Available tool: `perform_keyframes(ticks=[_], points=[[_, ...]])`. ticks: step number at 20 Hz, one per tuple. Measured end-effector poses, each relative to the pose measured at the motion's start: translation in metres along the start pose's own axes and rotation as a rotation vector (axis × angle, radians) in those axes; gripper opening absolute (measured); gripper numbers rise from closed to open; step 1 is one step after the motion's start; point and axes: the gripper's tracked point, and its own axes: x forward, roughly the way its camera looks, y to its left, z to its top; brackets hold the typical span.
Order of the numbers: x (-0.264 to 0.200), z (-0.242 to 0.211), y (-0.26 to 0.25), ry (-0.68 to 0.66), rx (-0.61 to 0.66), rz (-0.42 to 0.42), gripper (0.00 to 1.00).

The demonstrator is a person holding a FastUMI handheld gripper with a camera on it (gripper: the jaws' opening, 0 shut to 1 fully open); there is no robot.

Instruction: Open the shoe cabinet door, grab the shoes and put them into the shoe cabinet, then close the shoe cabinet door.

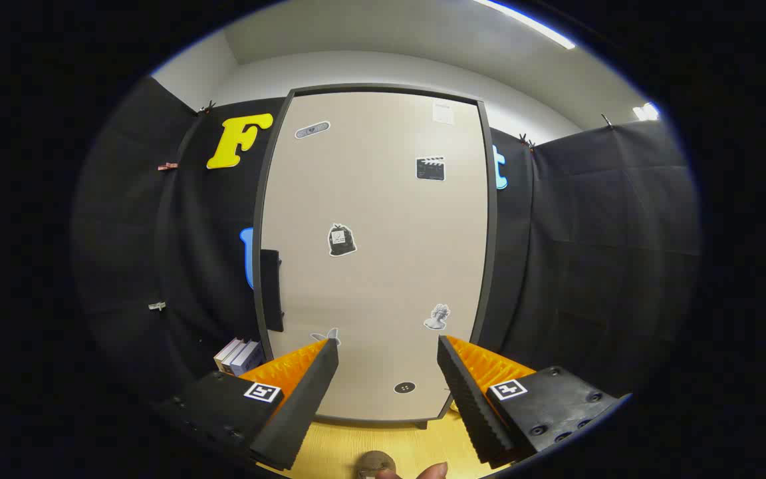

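A tall beige shoe cabinet door [383, 266] with a dark frame stands shut straight ahead, several small stickers on its face. A black handle [271, 289] juts from its left edge. My gripper [388, 346] is open, its two fingers spread wide in front of the door's lower part, with nothing between them. The fingers are some way short of the door.
A few books [240, 356] stand on the floor at the cabinet's lower left. Black cloth walls close in on both sides. Pale wooden floor [370, 439] runs below the cabinet. A fingertip [433, 471] and a round object [375, 464] sit just under the gripper.
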Motion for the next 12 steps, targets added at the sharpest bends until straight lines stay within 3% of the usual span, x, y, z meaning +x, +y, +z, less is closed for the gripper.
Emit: perform_keyframes(ticks=[12], points=[[-0.030, -0.003, 0.018, 0.024, 0.060, 0.032, 0.98]])
